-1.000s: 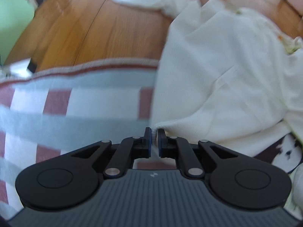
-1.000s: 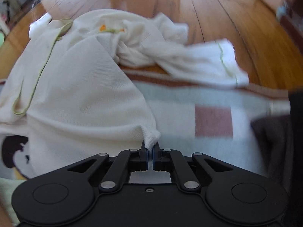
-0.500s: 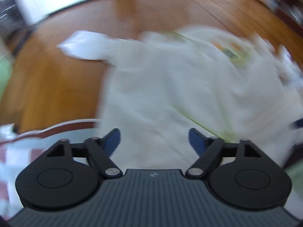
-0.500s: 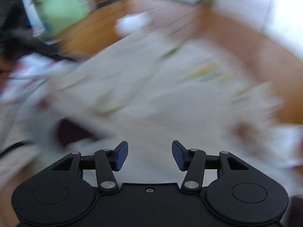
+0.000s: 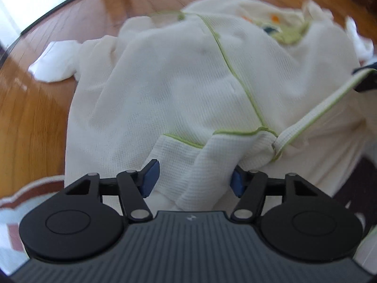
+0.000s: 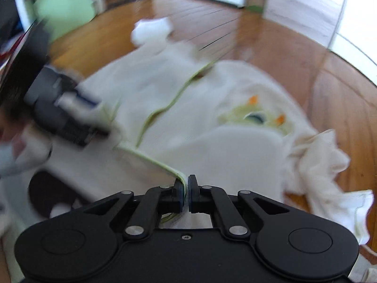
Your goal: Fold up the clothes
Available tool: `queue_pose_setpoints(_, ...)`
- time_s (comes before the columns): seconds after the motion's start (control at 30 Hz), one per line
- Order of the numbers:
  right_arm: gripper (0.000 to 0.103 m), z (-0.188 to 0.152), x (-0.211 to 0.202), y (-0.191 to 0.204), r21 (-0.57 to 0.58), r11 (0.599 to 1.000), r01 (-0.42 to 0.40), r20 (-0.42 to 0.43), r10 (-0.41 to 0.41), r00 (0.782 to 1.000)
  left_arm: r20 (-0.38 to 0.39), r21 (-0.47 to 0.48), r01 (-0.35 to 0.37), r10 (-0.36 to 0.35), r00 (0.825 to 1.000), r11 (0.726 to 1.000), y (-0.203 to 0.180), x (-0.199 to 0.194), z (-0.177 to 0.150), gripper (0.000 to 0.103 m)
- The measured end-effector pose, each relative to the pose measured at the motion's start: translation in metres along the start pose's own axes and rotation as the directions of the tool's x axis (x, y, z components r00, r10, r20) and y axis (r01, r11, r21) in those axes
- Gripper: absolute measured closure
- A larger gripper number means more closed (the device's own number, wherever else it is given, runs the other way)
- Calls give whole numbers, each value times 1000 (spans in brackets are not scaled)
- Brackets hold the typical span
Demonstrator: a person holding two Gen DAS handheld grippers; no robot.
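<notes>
A cream knit garment [image 5: 176,82] with thin green piping lies spread on the floor and rug; its embroidered front [image 6: 256,115] faces up. My left gripper [image 5: 193,180] hovers low over a bunched fold near the piped edge. Its jaws are closing, the fold sits between the blue pads [image 5: 149,176], and the left pad stands clear of the cloth. My right gripper [image 6: 186,193] is shut on the garment's green-trimmed band [image 6: 153,159], which it pulls taut. That band [image 5: 318,108] runs off toward the right edge of the left wrist view.
Wooden floor [image 5: 35,118] surrounds the garment. A red-and-grey checked rug [image 5: 14,202] lies under its near side, with a dark printed patch [image 6: 54,188]. One white sleeve [image 5: 54,63] trails out on the floor, another crumpled one [image 6: 325,160] lies at the right.
Both grippers let go of the hem corners and moved across over the garment. The right has shut again on the green-trimmed band. The left opened wide and has narrowed around a fold.
</notes>
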State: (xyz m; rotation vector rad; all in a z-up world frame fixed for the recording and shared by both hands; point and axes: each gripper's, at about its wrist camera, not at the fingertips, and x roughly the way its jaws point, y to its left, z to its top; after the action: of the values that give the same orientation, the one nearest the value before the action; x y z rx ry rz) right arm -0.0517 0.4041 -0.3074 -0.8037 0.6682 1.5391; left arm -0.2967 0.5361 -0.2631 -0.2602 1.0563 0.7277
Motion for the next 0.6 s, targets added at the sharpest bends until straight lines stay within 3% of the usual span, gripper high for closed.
queue_pose_setpoints(0.1,97,4,16,0,-27,994,104,10,-104,995,63,81,-108,103,993,991,-16,-8,2,37)
queue_pose_setpoints(0.2,94,1,32,4,-79,982,170,-5,-171,985,53,88,-78,74,996,993,-20,-13,1,37)
queue_pose_setpoints(0.23,87,0,35,3,-88,978,189,-7,-191,982,50,78,-42,38,998,996,-21,-15,1,37)
queue_pose_setpoints(0.27,71,-1,37,3,-96,973,209,-10,-211,977,50,63,4,-7,999,998,-21,-18,1,37)
queue_pose_setpoints(0.33,58,-2,38,-5,-69,969,239,-11,-240,971,69,46,95,-98,993,994,-23,-28,-2,37)
queue_pose_setpoints(0.43,56,-6,29,-31,63,959,278,-17,-277,961,93,45,193,-197,976,980,-32,-41,-6,37)
queue_pose_setpoints(0.5,55,-17,12,-49,172,923,345,-55,-341,939,83,55,243,-247,965,968,-38,-42,-6,37)
queue_pose_setpoints(0.57,55,-31,-13,-65,297,900,318,-60,-315,947,58,65,296,-300,952,953,-45,-39,-7,37)
queue_pose_setpoints(0.6,55,-40,-26,-70,359,896,261,-45,-263,964,41,68,322,-325,945,944,-48,-37,-8,36)
